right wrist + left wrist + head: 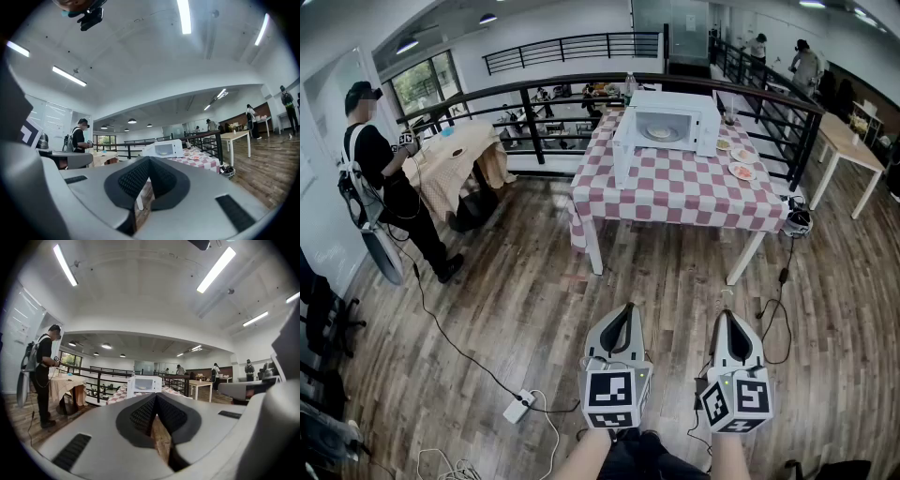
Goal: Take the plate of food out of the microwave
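**A:** While both grippers are held level above the floor, how do the jaws stand?

**B:** Entry one, left gripper [627, 309]: jaws pressed together, nothing between. Entry two, right gripper [729, 319]: jaws together at the tips, nothing between.

**A:** And the plate?

**B:** Entry three, plate [660, 132]: inside the microwave [675, 98], door [622, 150] swung open to the left. The microwave sits on the checked counter [675, 192], well apart from both grippers.

**A:** Other items?

**B:** Two dishes [741, 172] on the counter, right of the microwave. Person [375, 169], far left.
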`<state>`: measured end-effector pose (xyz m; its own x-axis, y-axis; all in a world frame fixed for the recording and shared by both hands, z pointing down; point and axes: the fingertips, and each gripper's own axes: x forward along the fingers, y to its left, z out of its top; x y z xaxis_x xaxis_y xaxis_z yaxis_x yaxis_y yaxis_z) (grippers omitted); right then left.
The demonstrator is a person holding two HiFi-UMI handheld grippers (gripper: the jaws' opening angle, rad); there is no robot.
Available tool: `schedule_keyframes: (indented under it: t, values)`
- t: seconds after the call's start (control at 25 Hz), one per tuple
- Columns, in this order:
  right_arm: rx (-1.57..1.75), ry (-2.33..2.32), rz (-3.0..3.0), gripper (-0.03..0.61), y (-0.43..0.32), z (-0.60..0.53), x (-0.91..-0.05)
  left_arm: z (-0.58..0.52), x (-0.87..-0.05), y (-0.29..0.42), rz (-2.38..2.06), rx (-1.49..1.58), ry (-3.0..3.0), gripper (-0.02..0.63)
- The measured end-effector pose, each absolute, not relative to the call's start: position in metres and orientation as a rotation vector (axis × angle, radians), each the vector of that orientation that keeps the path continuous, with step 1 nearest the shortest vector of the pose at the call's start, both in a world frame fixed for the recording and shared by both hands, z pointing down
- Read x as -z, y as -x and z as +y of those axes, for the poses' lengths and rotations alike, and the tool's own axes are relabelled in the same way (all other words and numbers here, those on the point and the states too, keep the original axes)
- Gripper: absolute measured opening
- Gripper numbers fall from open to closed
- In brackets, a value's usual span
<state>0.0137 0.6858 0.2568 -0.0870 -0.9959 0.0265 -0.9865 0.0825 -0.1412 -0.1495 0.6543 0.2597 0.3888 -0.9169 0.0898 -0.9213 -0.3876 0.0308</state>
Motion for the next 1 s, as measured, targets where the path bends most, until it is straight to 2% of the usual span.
schedule_keyframes:
  t: [1.0]
  values:
    - [0.241,2.045,2.259,-0.002,-0.046,0.68,-0.273,0.648,-0.266,0.13,-1.753,-0.078,-2.501,0.011]
